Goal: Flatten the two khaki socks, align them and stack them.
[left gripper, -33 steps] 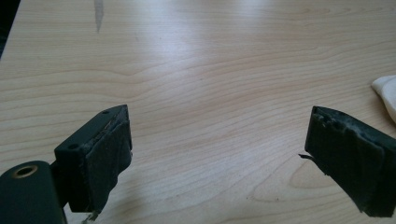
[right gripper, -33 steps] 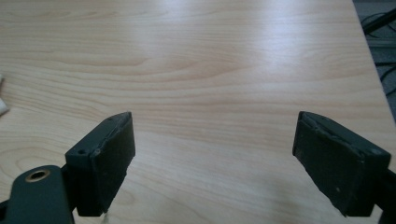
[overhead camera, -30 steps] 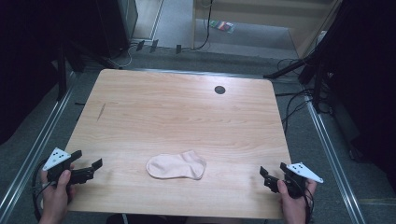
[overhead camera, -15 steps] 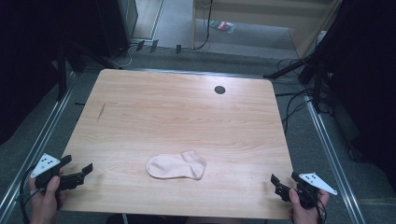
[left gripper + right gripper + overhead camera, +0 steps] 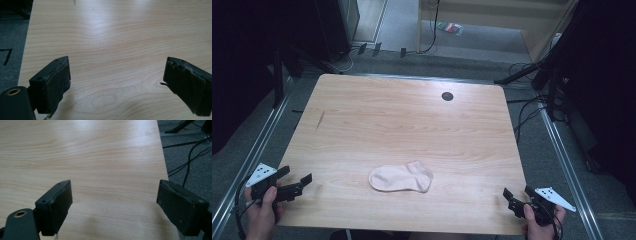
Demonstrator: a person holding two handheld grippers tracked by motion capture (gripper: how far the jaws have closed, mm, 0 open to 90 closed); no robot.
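light wood table (image 5: 402, 120), grey carpet floor (image 5: 532, 150), cables (image 5: 532, 107) right, dark surroundings.

Readable text: none can be made out.
Labels, brands, numbers: none are seen on any surface.
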